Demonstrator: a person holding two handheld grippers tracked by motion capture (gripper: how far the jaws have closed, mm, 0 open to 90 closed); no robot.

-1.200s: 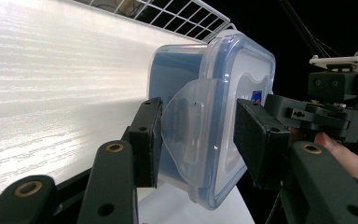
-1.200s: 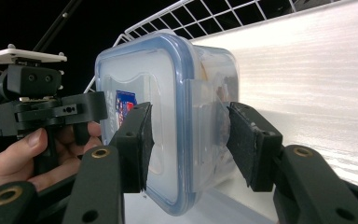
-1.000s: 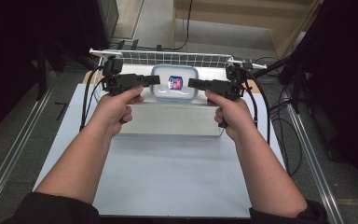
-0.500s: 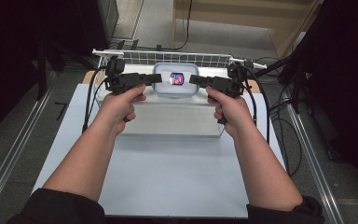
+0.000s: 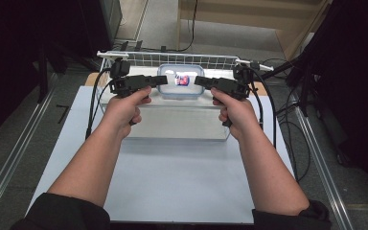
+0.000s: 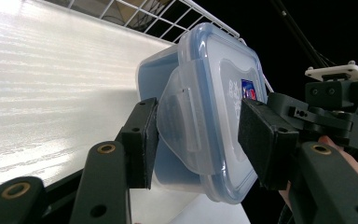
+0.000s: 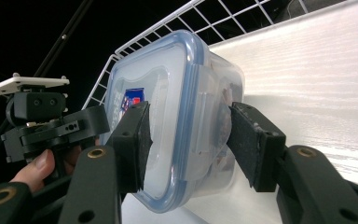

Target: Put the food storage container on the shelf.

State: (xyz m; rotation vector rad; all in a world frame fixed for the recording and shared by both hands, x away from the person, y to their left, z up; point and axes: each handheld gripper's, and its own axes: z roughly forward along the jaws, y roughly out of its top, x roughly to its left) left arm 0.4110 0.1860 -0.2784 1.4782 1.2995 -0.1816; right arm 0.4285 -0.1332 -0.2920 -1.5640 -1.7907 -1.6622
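The jaws of the left gripper (image 6: pixel 198 140) are spread around the left end of a clear lidded container (image 6: pixel 214 112), its side latch lying between the pads without being pressed. The right gripper (image 7: pixel 189 142) is likewise held open astride the opposite latch. In the high view the container (image 5: pixel 179 91) is seen at 12 o'clock on the table (image 5: pixel 172 182), against a wire basket (image 5: pixel 172 60).

white wire basket (image 5: pixel 206 61), white tabletop (image 5: pixel 172 177), grey floor (image 5: pixel 9 139)
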